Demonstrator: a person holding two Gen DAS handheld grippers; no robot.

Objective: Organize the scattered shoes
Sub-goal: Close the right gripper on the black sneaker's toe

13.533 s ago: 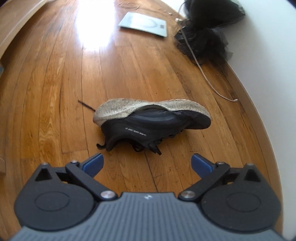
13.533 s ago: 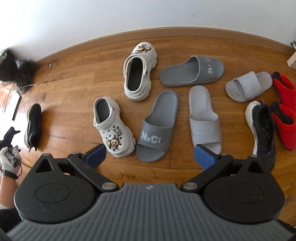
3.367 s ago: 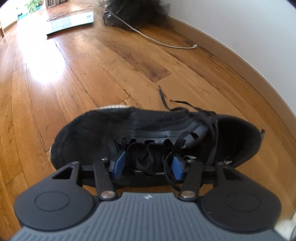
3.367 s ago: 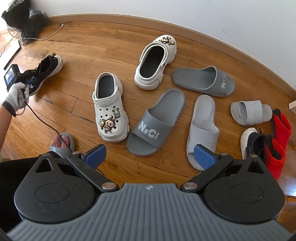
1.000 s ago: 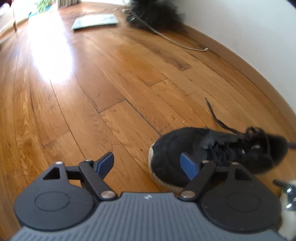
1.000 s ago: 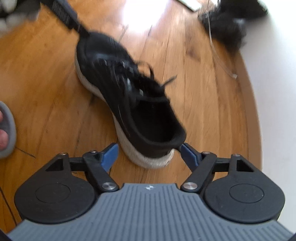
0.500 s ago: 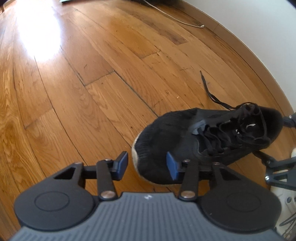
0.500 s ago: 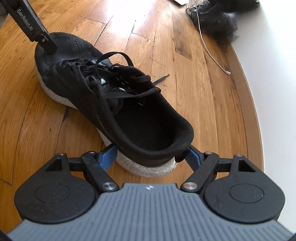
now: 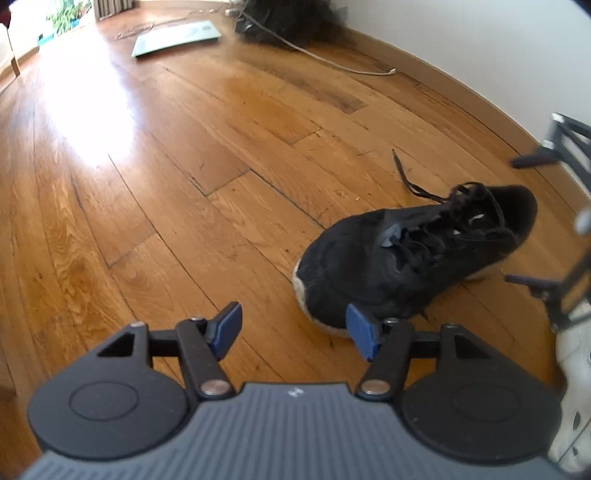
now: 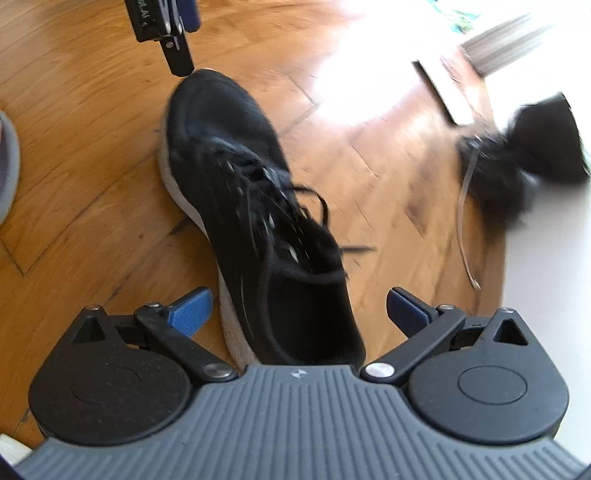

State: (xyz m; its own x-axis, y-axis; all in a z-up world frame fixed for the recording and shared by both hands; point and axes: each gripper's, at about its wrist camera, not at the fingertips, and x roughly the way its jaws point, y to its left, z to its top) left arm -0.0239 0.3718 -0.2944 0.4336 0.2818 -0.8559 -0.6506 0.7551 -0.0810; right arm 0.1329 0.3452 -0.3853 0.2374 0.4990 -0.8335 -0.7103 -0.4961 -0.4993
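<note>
A black sneaker (image 9: 413, 254) with a pale sole stands upright on the wooden floor, laces loose. In the left wrist view my left gripper (image 9: 293, 328) is open and empty, its right pad just by the sneaker's toe. In the right wrist view the sneaker (image 10: 258, 221) lies lengthwise with its heel between the open jaws of my right gripper (image 10: 299, 306), not clamped. The left gripper's finger (image 10: 177, 55) shows at the toe end. The right gripper's frame (image 9: 565, 229) shows at the right edge of the left wrist view.
A white clog (image 9: 572, 391) sits at the lower right of the left wrist view. A black fabric heap (image 9: 291, 18), a white cable (image 9: 340, 64) and a flat grey-green scale (image 9: 177, 37) lie far back by the white wall. A grey slipper (image 10: 7, 166) shows at the left.
My left gripper has opened and drawn back from the sneaker's toe. My right gripper has opened wider around the heel and lifted back a little. The sneaker stays on the floor.
</note>
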